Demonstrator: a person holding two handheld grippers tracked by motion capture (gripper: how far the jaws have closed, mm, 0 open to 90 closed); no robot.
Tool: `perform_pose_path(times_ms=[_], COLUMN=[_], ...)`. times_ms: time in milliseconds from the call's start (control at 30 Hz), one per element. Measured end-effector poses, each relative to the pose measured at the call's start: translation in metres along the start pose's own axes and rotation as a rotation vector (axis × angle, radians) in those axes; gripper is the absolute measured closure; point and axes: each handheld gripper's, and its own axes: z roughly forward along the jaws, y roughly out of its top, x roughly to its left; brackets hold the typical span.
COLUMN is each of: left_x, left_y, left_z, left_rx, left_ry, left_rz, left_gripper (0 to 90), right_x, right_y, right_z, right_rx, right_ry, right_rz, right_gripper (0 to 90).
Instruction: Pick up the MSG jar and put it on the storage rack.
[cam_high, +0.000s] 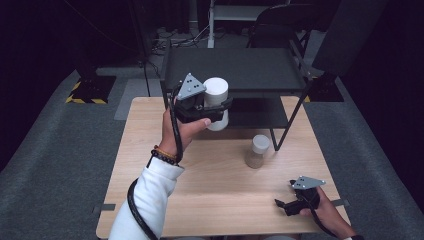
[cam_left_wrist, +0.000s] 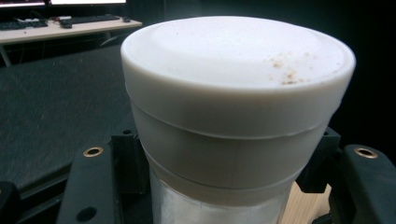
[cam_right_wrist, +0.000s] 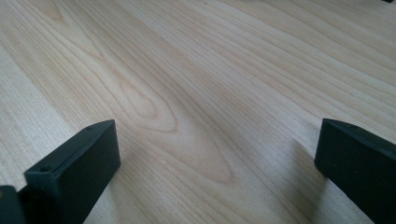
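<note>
Over the wooden table (cam_high: 210, 180), the left gripper (cam_high: 220, 107) is clamping a white-lidded jar (cam_high: 216, 95); the right gripper (cam_high: 285, 205) is resting wide open, gripping nothing.

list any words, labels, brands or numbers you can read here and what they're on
None can be read.
White-lidded jar held in the left gripper: plain lid, just brown specks, no print.
Small jar on the table: no label visible.
Striped yellow-and-black floor plate: stripes, no text.
Monitors in the left gripper view: too blurred to read.
</note>
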Motion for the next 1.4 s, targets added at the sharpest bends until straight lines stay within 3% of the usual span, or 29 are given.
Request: perform_pose_path(times_ms=[567,1000,1400], left_x=[-0.005,0.004,0.016], left_y=[0.043,0.065,0.077], left_z=[0.007,0.02,0.038], left_rx=[-0.032,-0.035,-0.037], left_ry=[0.01,0.045,0.107], left_rz=[0.029,0.033,0.032], left_gripper=[35.0,35.0,34.9], right_x=[0.0,0.0,0.0], right_y=[0.0,0.0,0.0], right_z=[0.0,0.0,0.0], right_rx=[-0.001,0.0,0.0], right_ry=[0.0,0.0,0.001], right_rz=[0.001,0.001,0.001], right_gripper=[0.0,0.0,0.0])
